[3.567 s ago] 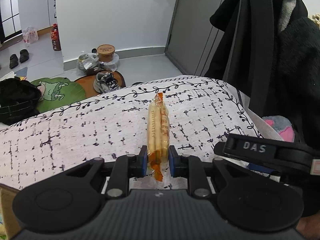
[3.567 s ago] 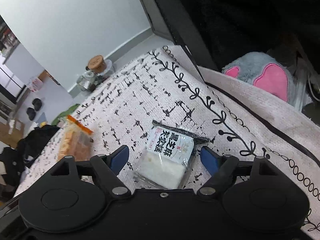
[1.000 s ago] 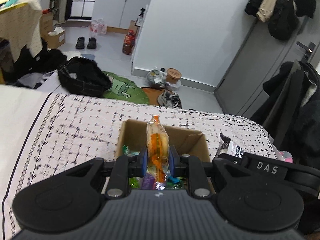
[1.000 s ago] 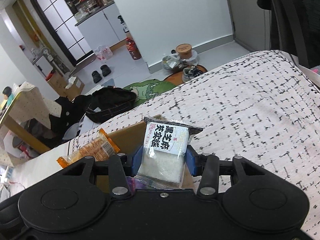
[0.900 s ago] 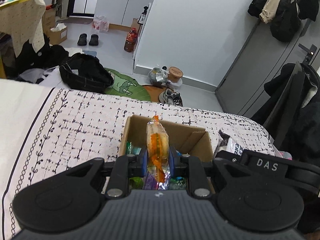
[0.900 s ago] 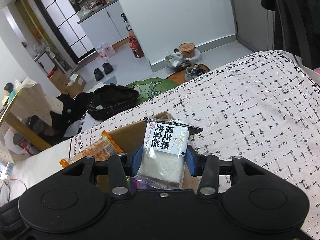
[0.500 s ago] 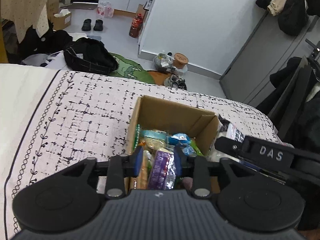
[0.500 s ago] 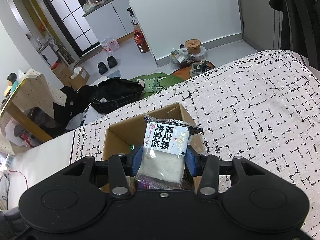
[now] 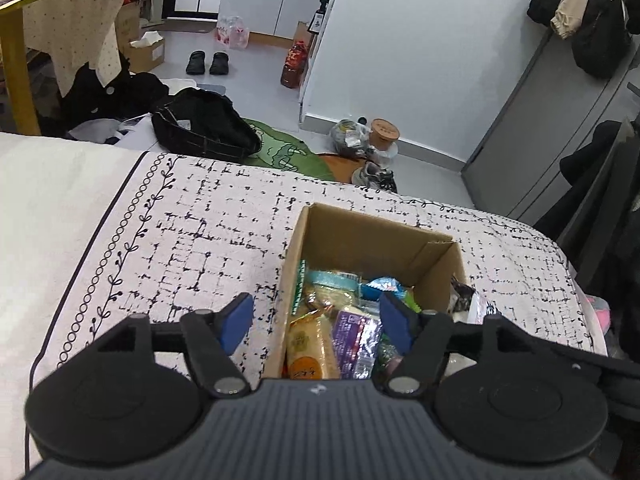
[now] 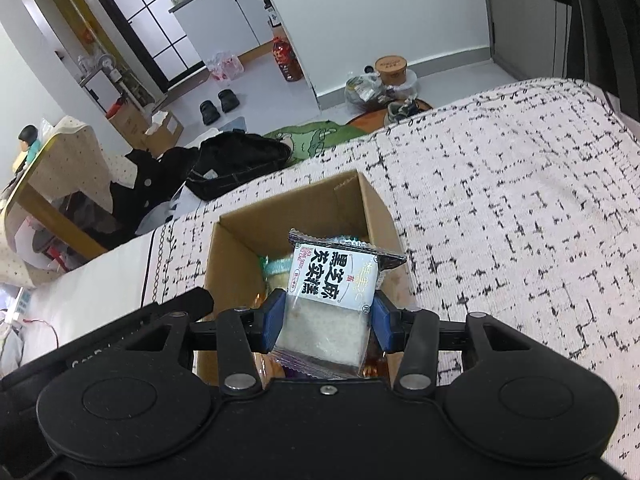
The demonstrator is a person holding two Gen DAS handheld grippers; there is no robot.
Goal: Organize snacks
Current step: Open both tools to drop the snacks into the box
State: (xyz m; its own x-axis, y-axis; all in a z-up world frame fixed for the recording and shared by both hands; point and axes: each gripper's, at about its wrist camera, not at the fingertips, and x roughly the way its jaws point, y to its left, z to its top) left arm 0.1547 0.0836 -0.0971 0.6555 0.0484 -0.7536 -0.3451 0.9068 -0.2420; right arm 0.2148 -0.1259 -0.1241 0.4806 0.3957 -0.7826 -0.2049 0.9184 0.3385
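A brown cardboard box (image 9: 438, 256) stands on the patterned bedspread and holds several wrapped snacks. The orange biscuit pack (image 9: 308, 354) lies inside it at the near left. My left gripper (image 9: 318, 320) hovers over the box's near end; its jaws are opening and grip nothing. In the right wrist view the same box (image 10: 376, 204) sits below my right gripper (image 10: 326, 320), which is shut on a white sesame cake packet (image 10: 332, 296) with black print, held above the box's opening.
The white bedspread with black marks (image 9: 192, 236) stretches left of the box and right of it (image 10: 520, 208). Beyond the bed's far edge lie a black bag (image 9: 200, 124), a green mat, shoes and a tub on the floor. Dark coats (image 9: 600, 184) hang at right.
The left gripper let go of the orange biscuit pack, which dropped into the box, and its jaws have spread. The right gripper has shifted over the box, still holding the white packet.
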